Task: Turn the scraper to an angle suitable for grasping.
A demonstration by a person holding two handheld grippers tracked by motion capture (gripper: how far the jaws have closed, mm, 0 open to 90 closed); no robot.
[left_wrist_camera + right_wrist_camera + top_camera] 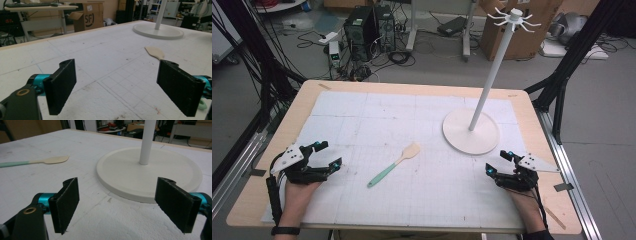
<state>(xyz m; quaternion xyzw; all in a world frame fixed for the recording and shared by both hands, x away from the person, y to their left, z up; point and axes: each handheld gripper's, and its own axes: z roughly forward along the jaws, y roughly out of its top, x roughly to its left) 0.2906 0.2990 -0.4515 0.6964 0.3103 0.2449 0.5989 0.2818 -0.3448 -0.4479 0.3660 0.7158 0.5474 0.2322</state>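
White table [362, 107], spatula [393, 165] centre, hook stand [472, 131] behind. Left gripper [323, 154] and right gripper [497, 163] both spread, empty. Best approach: pinch handle squarely.

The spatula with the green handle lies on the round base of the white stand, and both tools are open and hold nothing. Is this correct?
Not quite. The spatula lies on the white mat, apart from the stand's round base, as the high view shows. The left tool and right tool are indeed open and hold nothing.
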